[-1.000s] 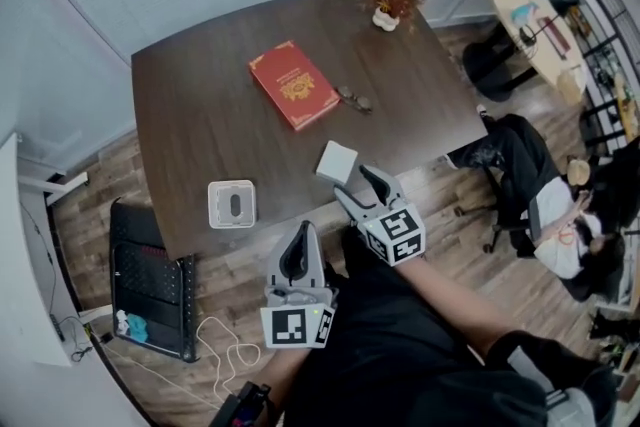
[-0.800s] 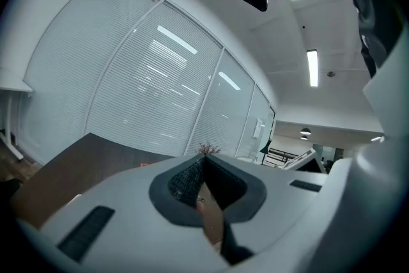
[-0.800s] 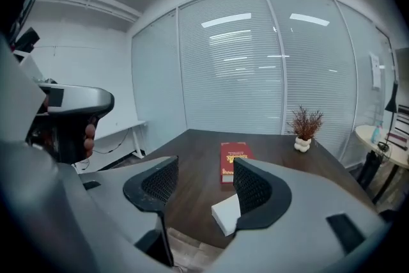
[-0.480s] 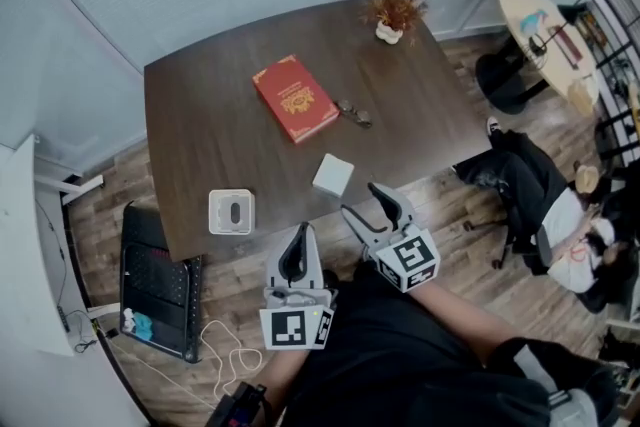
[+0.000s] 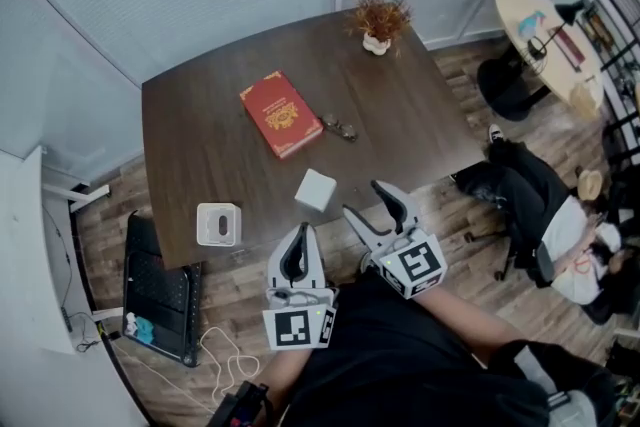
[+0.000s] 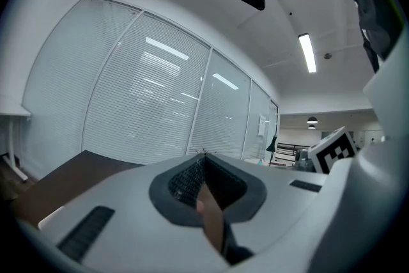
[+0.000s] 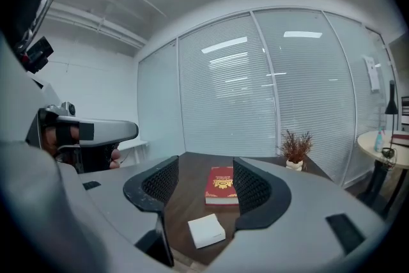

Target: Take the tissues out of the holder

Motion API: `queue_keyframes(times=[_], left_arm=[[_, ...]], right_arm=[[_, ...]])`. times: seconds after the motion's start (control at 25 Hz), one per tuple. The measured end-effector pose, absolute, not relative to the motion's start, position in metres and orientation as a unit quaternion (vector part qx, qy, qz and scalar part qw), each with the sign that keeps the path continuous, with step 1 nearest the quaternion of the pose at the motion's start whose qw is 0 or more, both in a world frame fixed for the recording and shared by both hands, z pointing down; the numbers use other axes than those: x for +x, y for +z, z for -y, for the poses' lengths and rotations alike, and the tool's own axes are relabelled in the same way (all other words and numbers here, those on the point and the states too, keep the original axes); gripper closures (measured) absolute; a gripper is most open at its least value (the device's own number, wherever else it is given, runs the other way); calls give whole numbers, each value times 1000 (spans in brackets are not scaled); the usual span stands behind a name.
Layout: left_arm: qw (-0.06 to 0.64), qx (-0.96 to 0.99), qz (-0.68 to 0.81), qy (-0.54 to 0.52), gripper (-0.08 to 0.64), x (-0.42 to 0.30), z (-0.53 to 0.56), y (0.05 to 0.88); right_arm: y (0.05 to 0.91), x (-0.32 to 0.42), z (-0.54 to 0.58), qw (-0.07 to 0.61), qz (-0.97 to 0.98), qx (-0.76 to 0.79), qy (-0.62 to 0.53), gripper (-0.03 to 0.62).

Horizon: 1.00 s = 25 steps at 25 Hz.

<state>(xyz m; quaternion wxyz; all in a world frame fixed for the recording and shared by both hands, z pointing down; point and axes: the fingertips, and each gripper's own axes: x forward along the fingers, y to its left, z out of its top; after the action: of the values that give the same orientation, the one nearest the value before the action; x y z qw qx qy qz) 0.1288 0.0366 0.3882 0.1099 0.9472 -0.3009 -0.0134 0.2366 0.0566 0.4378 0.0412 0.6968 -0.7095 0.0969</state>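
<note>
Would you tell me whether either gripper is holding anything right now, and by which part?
Nothing is held. The left gripper is shut with nothing between its fingers; the right gripper is open and empty.

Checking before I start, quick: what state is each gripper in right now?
Left gripper: closed, holding nothing.
Right gripper: open, holding nothing.

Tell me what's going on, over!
Left gripper shut. Right gripper open, nothing between its jaws. Tissue holder untouched near the table edge. Nothing blocks it.
</note>
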Motion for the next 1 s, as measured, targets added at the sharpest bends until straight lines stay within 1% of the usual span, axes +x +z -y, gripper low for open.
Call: queue_keyframes(times=[0.2,0.32,0.4,0.44,0.6,0.68,1.0], left_arm=[[99,944,313,-23,563,149,-42,378],[96,943,319,-20,563,159,-49,380],[88,941,327,-24,563,164,-51,378],[87,940,330,-25,563,165,-52,377],[77,937,340,-33,563,171,-59,373],[75,934,347,-32,563,171,-64,375],[71,924,375,-29,563,164,-80,381]], right_arm=[[418,257,-59,31,725,685,69,321],[413,260,-65,21,739,671,61,401],[409,260,-69,12,746,664,57,419],[407,260,-72,8,749,660,54,438],[398,263,-83,1,757,653,33,544],[398,265,-86,7,756,654,23,580],[400,265,-100,7,751,661,9,583]])
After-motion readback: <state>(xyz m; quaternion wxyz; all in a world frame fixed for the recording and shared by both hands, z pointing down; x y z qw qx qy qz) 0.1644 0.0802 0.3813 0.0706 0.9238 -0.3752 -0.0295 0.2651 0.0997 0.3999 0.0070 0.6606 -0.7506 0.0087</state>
